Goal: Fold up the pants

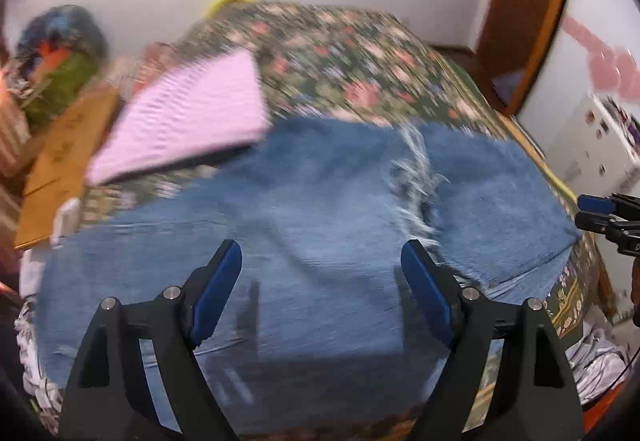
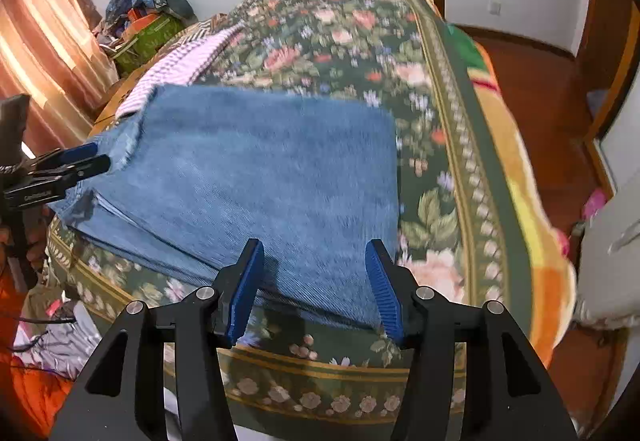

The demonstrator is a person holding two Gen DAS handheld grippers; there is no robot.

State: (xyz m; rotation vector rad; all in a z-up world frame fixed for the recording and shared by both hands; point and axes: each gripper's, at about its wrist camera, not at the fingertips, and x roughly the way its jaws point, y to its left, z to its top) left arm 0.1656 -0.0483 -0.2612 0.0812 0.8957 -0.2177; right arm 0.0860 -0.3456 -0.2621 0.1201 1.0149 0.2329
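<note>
Blue denim pants point(image 1: 280, 209) lie folded on the floral bed cover point(image 1: 340, 49), with a frayed hem point(image 1: 416, 177) lying across the top. My left gripper point(image 1: 322, 261) is open and empty, hovering over the near part of the denim. In the right wrist view the pants point(image 2: 260, 169) are a folded stack near the bed's front edge. My right gripper point(image 2: 316, 261) is open and empty, its jaws standing either side of the stack's near right edge. The left gripper also shows at the left of that view point(image 2: 76, 165). The right gripper shows at the right edge of the left wrist view point(image 1: 596, 213).
A folded pink striped garment point(image 1: 188, 113) lies on the bed behind the pants. A cardboard box point(image 1: 64, 157) and a pile of bags point(image 2: 148, 21) stand at the left. Curtains point(image 2: 44, 53) hang left. Wooden floor point(image 2: 532, 89) and clothes lie beside the bed.
</note>
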